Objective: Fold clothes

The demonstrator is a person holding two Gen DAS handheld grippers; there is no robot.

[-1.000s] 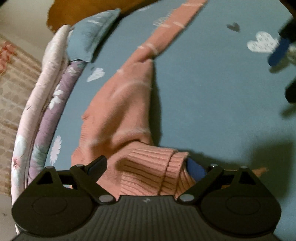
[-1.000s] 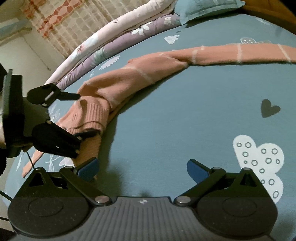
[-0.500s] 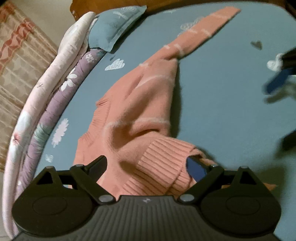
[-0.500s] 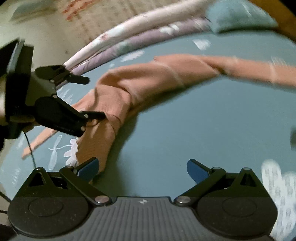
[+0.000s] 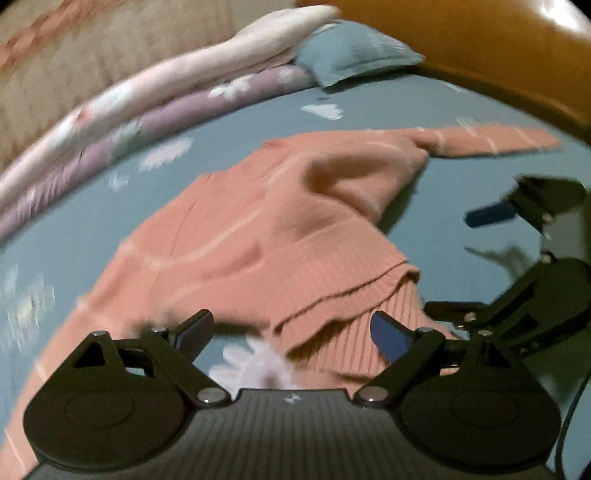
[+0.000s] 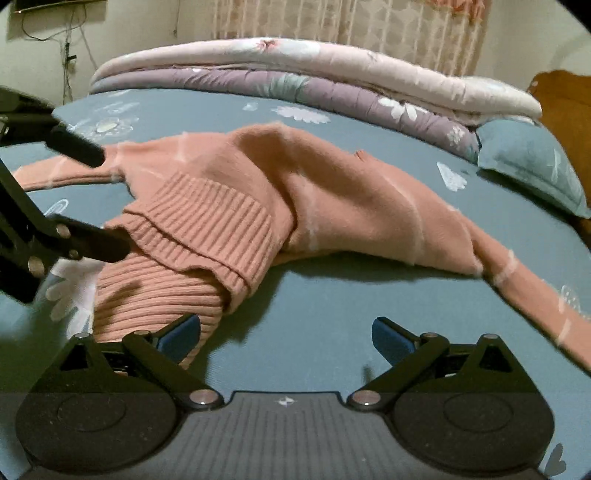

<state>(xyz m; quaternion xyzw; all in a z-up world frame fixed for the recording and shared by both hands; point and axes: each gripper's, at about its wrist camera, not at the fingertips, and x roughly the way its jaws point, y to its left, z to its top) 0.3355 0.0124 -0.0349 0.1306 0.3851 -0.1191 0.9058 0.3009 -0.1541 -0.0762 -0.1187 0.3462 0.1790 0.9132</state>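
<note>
A pink knit sweater (image 5: 280, 221) lies crumpled on the blue patterned bedsheet (image 5: 461, 110), one sleeve stretched toward the headboard. Its ribbed hem (image 6: 192, 229) is doubled over at the near end. My left gripper (image 5: 291, 330) is open, its jaws wide; part of the hem lies between them, and its right pad (image 5: 388, 332) is beside the ribbing without pressing it. My right gripper (image 6: 286, 334) is open over bare sheet, its left pad (image 6: 181, 332) at the edge of the lower hem layer. Each gripper shows in the other's view: right gripper (image 5: 465, 262), left gripper (image 6: 98, 201).
Folded quilts, pink over purple (image 6: 332, 74), are stacked along the far side of the bed. A blue pillow (image 6: 528, 162) lies beside the wooden headboard (image 5: 480, 40). A curtain (image 6: 369, 18) hangs behind, with cables on the wall (image 6: 66, 55).
Both views have rolled and swung round the sweater. The right gripper has come close to the hem beside the left gripper. Both stay open, and the hem still lies between the left fingers.
</note>
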